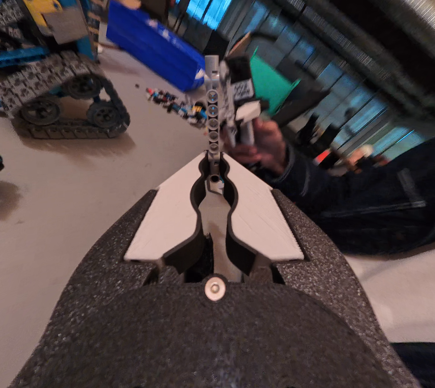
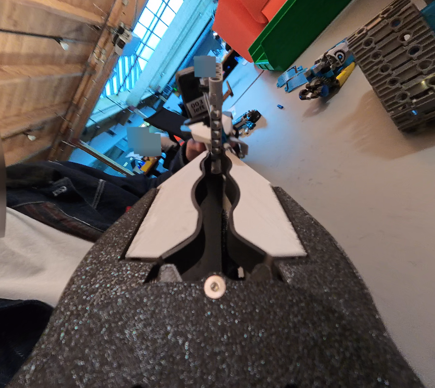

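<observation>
Grey perforated building-toy beam (image 1: 213, 118) stands along the centre line of the left gripper (image 1: 214, 156), lower end pinched between the white fingertips, the rest running out toward 12 o'clock. Jaws clenched on it.

Right wrist view: a similar grey holed beam (image 2: 216, 132) sits between the tips of the right gripper (image 2: 215, 158), also pointing to 12 o'clock; jaws closed on its near end. Whether both grippers grip one and the same beam cannot be told.

Left wrist view only: the other gripper, black and white, just beyond the beam at 1 o'clock, with the hand (image 1: 261, 146) around its handle and a dark sleeve (image 1: 353, 188) at 3 o'clock. A tracked toy vehicle (image 1: 58, 99) rests at 10 o'clock; loose small parts (image 1: 174, 106) lie at 11 o'clock; a blue bin (image 1: 153, 45) sits behind them.

Right wrist view only: an orange bin (image 2: 247, 5) and a green bin (image 2: 294, 31) at 1 o'clock, a blue-and-black part assembly (image 2: 324, 78) at 2 o'clock, and a grey track loop (image 2: 400, 66) at 3 o'clock.

Surface: pale grey tabletop (image 2: 329, 176). Room: wooden ceiling (image 2: 47, 35) and paned windows (image 2: 160, 12), tilted in the frame; left view motion-blurred.
</observation>
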A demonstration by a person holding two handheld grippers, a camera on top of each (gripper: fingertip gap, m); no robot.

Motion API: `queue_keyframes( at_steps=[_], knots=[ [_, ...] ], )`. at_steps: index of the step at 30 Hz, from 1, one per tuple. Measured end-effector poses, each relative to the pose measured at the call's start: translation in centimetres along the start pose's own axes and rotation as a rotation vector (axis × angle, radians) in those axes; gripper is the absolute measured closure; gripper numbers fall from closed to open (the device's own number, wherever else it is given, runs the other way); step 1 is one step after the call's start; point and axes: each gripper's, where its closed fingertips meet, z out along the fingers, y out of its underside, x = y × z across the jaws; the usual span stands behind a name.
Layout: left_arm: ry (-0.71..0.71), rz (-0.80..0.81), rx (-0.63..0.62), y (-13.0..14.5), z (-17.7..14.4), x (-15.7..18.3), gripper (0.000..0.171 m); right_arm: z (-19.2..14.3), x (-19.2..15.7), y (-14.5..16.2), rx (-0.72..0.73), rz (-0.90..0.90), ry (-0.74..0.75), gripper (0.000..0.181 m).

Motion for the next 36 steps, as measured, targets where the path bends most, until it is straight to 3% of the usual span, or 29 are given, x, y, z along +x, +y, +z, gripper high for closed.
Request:
queue_keyframes(
  at_steps=[3,7,14,17,20,22,25,29,33,36],
  knots=[
    [-0.142,0.201,-0.143,2.2,1.2,-0.7,0.166,-0.2,-0.3,-0.4,0.033,0.033,-0.042,0.176],
    [-0.436,0.578,-0.298,3.5,1.3,-3.3,0.165,-0.1,0.3,-0.7,0.074,0.033,-0.002,0.176],
    [-0.533,1.083,-0.426,4.8,2.5,-2.3,0.165,-0.6,1.7,-1.7,0.060,-0.374,0.330,0.176],
    [-0.601,1.405,-0.542,6.0,3.1,-2.5,0.165,-0.2,1.1,-1.5,0.036,-0.447,0.337,0.176],
    [-0.665,1.561,-0.682,7.3,3.4,-3.7,0.162,0.7,0.7,-0.7,-0.001,-0.451,0.301,0.175],
    [-0.641,1.514,-0.651,7.4,3.8,-3.0,0.161,1.4,-0.2,0.0,-0.022,-0.397,0.214,0.175],
    [-0.587,1.332,-0.580,7.2,4.0,-2.4,0.145,1.8,-0.2,0.6,-0.040,-0.329,0.178,0.175],
    [-0.395,1.019,-0.417,6.3,4.2,0.0,0.130,1.9,-0.5,0.9,-0.049,-0.313,0.154,0.176],
    [-0.255,0.672,-0.197,3.0,3.3,1.6,0.128,1.5,0.0,0.2,-0.036,-0.502,0.301,0.176],
    [-0.356,0.603,-0.020,-0.7,1.8,0.9,0.130,1.2,0.8,-0.3,-0.056,-0.693,0.493,0.175]
  ],
)
